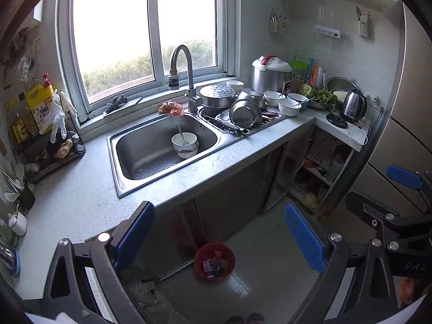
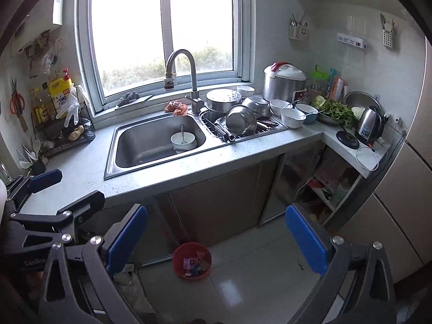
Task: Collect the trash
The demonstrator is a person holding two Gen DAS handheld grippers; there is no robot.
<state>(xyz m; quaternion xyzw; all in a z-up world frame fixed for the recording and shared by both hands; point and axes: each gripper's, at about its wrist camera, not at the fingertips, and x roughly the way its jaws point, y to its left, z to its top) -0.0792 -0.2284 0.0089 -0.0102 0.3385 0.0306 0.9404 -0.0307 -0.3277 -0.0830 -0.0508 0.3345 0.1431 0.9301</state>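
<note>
Kitchen surface (image 1: 81, 189) with a sink (image 1: 162, 148) lies ahead of both. Left hand-held gripper (image 1: 218, 239) and right hand-held gripper (image 2: 216, 240) hang spread wide, holding nothing. Below, between each one's fingers, a red bin (image 1: 214, 260) of trash (image 1: 216, 266) stands on the floor.

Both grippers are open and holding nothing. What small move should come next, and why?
Probably lower the left gripper toward the crumpled wrapper on the floor by the cabinet. It looks like loose trash outside the red bin, which already holds wrappers. The right gripper hangs open too.
</note>
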